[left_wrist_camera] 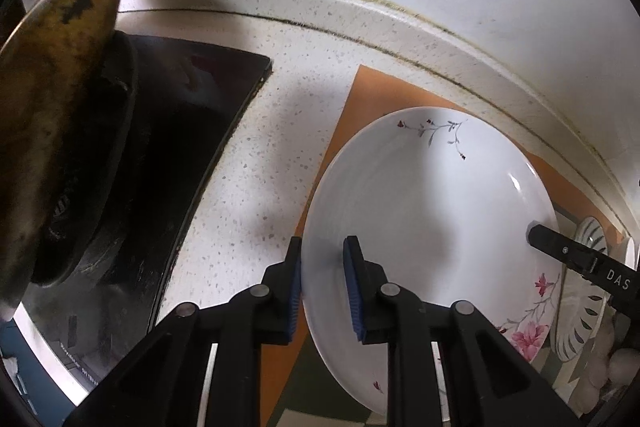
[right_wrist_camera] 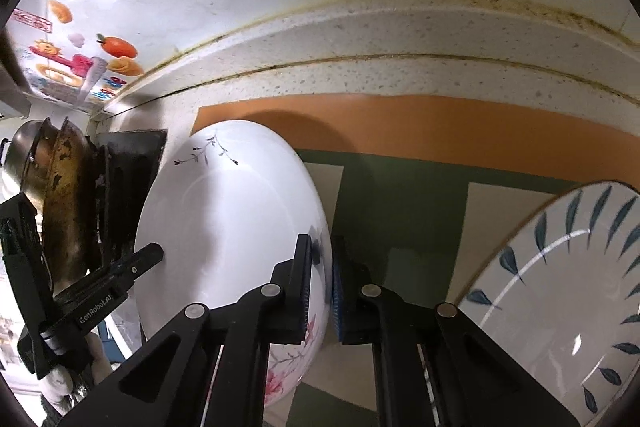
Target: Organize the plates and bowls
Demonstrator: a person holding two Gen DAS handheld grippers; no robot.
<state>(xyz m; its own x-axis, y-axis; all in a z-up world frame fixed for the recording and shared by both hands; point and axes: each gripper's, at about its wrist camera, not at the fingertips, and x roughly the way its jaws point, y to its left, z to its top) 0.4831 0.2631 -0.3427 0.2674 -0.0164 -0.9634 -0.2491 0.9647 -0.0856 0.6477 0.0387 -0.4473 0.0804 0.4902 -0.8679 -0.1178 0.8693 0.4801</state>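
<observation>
A white plate with pink flowers [left_wrist_camera: 432, 211] is held tilted above an orange and green mat [left_wrist_camera: 360, 95]. My left gripper [left_wrist_camera: 323, 291] is shut on its left rim. My right gripper [right_wrist_camera: 322, 283] is shut on its right rim; the plate also shows in the right wrist view [right_wrist_camera: 224, 227]. A second plate with blue leaf marks [right_wrist_camera: 560, 291] lies on the mat to the right, and shows at the right edge of the left wrist view [left_wrist_camera: 588, 291].
A black stove top [left_wrist_camera: 192, 131] with a worn wok [left_wrist_camera: 52, 99] stands to the left. The speckled counter [left_wrist_camera: 260, 187] meets a raised back ledge [right_wrist_camera: 400, 39] and white wall. White eggs [left_wrist_camera: 616, 371] lie at far right.
</observation>
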